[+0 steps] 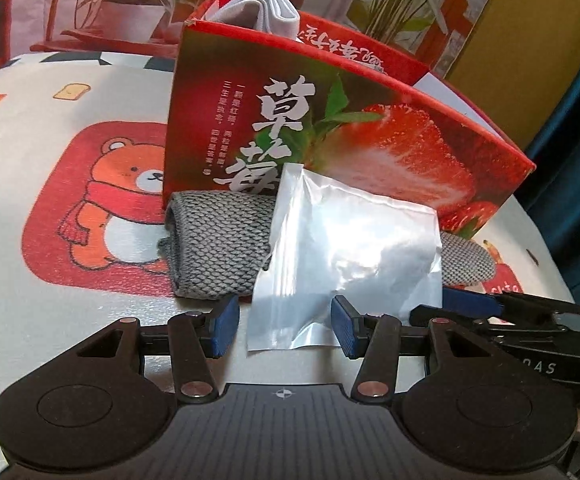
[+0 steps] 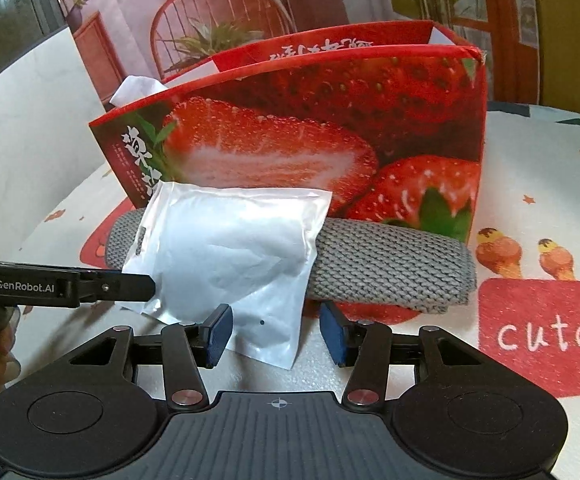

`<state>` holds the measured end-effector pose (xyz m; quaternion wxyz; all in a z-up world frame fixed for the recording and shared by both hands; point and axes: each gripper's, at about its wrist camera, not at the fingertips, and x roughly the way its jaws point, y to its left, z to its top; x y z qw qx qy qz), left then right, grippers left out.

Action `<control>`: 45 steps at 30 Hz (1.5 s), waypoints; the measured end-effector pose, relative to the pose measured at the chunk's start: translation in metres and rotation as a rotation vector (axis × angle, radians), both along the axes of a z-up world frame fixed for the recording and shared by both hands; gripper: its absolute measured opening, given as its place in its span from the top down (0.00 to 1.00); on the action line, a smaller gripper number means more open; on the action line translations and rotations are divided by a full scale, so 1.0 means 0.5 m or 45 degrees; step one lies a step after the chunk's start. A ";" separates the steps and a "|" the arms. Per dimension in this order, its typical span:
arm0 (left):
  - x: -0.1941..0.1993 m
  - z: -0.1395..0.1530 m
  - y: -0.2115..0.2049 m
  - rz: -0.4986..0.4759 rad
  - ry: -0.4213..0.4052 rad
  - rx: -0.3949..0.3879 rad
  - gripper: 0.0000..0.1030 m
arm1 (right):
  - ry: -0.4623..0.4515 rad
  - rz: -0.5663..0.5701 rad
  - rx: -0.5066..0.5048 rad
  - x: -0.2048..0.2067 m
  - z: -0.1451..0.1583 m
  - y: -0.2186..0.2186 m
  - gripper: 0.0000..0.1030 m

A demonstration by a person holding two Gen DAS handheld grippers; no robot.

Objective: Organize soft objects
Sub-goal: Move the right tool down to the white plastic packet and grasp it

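Observation:
A white plastic packet (image 1: 342,256) lies across a rolled grey knitted cloth (image 1: 217,244) in front of a red strawberry box (image 1: 390,136). A white-grey sock (image 1: 265,10) sticks out of the box top. My left gripper (image 1: 283,328) is open, its blue pads on either side of the packet's lower corner. In the right wrist view my right gripper (image 2: 275,334) is open around the packet's (image 2: 233,256) near corner, with the grey cloth (image 2: 390,268) behind it and the box (image 2: 330,128) beyond. Each gripper shows from the side in the other's view, the right one (image 1: 490,304) and the left one (image 2: 129,282).
Everything rests on a white mat with cartoon prints: a bear (image 1: 129,196) at left, a red "cute" patch (image 2: 542,332) at right. A printed backdrop with plants and a chair (image 2: 217,24) stands behind the box.

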<state>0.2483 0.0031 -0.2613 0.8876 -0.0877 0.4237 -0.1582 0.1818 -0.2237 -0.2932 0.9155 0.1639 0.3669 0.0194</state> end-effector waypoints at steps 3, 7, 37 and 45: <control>0.002 -0.002 -0.010 -0.022 0.003 -0.007 0.49 | -0.009 0.016 0.009 0.006 -0.002 0.002 0.51; -0.003 -0.002 -0.019 -0.052 0.037 -0.060 0.51 | -0.004 0.021 0.037 0.009 0.001 0.004 0.52; -0.068 0.094 -0.034 -0.069 -0.135 -0.113 0.56 | -0.122 0.026 0.018 -0.049 0.073 0.006 0.46; -0.037 0.117 -0.037 -0.045 -0.169 -0.131 0.56 | -0.163 0.062 -0.060 -0.031 0.087 0.011 0.34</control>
